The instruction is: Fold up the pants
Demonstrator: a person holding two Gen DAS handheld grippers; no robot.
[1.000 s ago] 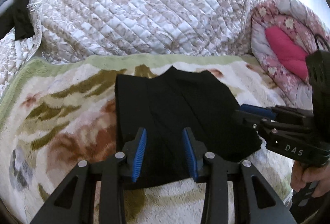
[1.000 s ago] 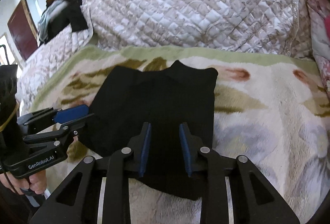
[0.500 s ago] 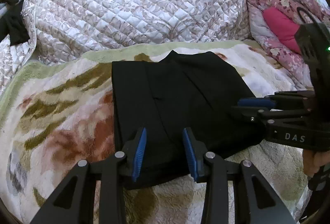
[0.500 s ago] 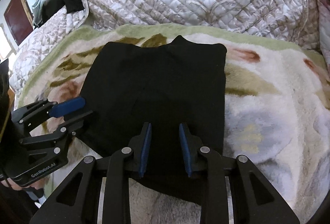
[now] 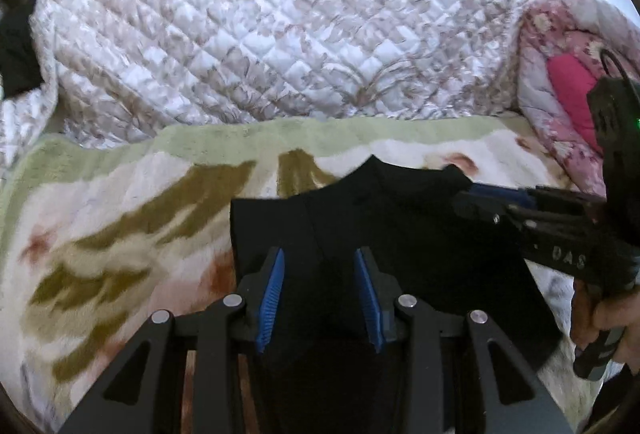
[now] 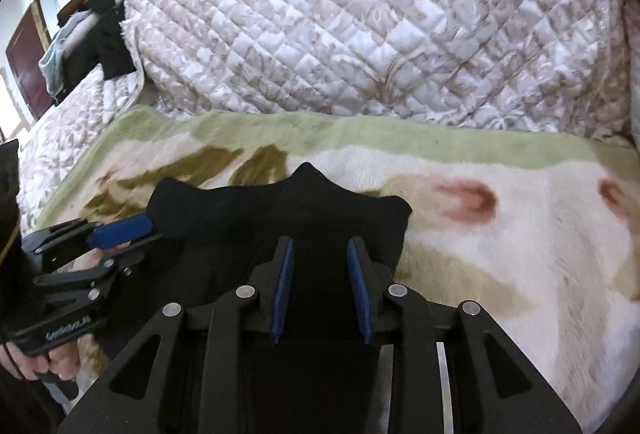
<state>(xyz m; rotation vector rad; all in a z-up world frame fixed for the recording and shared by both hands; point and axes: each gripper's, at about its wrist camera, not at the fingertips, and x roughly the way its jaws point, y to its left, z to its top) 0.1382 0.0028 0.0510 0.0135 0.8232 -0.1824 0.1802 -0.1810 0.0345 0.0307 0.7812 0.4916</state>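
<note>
black pants (image 5: 400, 234) flat under open left gripper (image 5: 319, 298), right gripper (image 6: 320, 288).

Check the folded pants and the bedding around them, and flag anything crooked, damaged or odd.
Nothing is damaged. The black pants lie folded on the floral blanket, but their far edge is uneven: a pointed peak sticks out mid-edge, with scalloped dips either side.
</note>
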